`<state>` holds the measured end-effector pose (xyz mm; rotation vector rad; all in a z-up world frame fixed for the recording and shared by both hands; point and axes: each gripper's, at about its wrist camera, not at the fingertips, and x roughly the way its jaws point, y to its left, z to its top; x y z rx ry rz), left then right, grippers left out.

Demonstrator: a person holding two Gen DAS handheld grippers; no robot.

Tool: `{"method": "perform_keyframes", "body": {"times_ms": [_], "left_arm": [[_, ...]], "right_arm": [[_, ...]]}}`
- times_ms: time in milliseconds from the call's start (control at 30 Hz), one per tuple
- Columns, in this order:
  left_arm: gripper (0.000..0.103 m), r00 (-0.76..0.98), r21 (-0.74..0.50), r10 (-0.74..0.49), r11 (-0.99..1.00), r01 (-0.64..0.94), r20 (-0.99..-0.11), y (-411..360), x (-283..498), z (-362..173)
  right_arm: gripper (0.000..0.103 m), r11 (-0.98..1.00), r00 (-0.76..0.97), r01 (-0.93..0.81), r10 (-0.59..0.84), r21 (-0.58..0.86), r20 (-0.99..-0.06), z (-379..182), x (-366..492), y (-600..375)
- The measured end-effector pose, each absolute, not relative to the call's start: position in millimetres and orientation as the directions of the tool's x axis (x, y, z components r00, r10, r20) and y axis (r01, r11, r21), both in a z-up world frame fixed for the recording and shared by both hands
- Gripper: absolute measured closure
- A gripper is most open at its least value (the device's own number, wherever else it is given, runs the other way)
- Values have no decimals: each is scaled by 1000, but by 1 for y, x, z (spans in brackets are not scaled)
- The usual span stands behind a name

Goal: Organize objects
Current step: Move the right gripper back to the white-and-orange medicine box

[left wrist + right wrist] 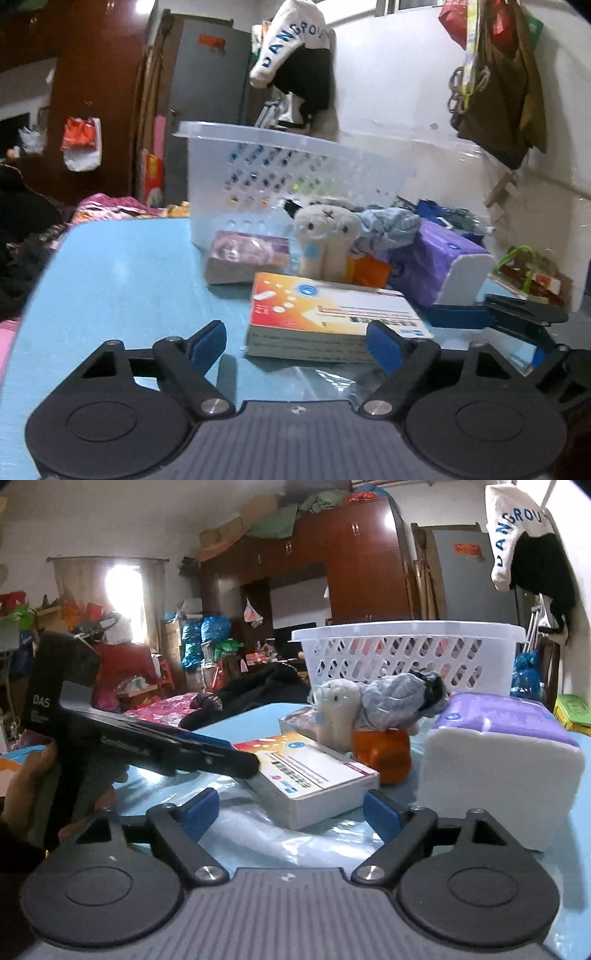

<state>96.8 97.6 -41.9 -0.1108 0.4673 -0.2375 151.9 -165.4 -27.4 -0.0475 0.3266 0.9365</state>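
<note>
While both tongs sit spread apart with nothing between them, left tongs [295,343] and right tongs [291,812] face one flat box [332,317] lying on the blue desk [122,280]. Behind it — one white basket [295,166], one plush toy [327,240], one purple tissue pack [502,753], one orange item [384,753], one bundled grey cloth [399,698], one pinkish box [247,258].

The left gripper [297,341] sits low in frame, fingers spread wide. The right gripper [291,812] does likewise, jaws parted.
</note>
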Motion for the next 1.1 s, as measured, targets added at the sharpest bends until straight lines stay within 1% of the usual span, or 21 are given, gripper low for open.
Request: {"method": "perform_keyframes", "body": {"times_ms": [33,67,167,233,333,433,533,600,633,700,733,767,900,1100], "left_arm": [[24,860,-169,-270,962,217,-434,98,96,-44],[26,852,-176,-287,957,231,-437,97,97,-46],[31,853,-152,-280,960,236,-440,95,96,-47],[36,852,-125,-285,958,257,-439,94,93,-47],[37,842,-100,-331,942,320,-426,90,82,-47],[37,834,-35,-360,924,382,-419,80,71,-47],[37,826,-38,-378,916,400,-418,80,70,-45],[38,824,-68,-380,919,389,-420,84,75,-47],[44,823,-84,-381,920,383,-421,85,78,-48],[52,822,-119,-387,920,372,-419,90,82,-51],[62,825,-121,-381,923,365,-417,90,83,-51],[66,833,-106,-363,930,352,-417,89,82,-51],[69,848,-59,-345,934,352,-402,84,76,-52],[71,861,-26,-342,933,359,-376,85,66,-51]], "right_arm": [[34,591,541,-801,784,98,-305,-29,151,-165],[37,587,534,-803,784,100,-316,-30,152,-164],[38,586,531,-802,787,113,-316,-32,152,-171],[40,595,540,-797,780,108,-315,-33,151,-175],[41,602,550,-793,774,94,-313,-32,150,-185],[41,605,555,-793,770,80,-315,-33,150,-192],[41,598,546,-797,774,87,-320,-32,157,-192],[41,599,546,-796,772,85,-326,-32,160,-190],[41,600,547,-796,771,83,-326,-32,161,-189],[41,604,553,-793,767,80,-325,-32,161,-188],[41,610,560,-789,763,73,-324,-33,160,-187],[41,617,570,-785,756,60,-323,-33,159,-187],[52,631,588,-775,744,44,-318,-34,159,-188],[54,617,588,-787,757,17,-285,-32,153,-190]]}}
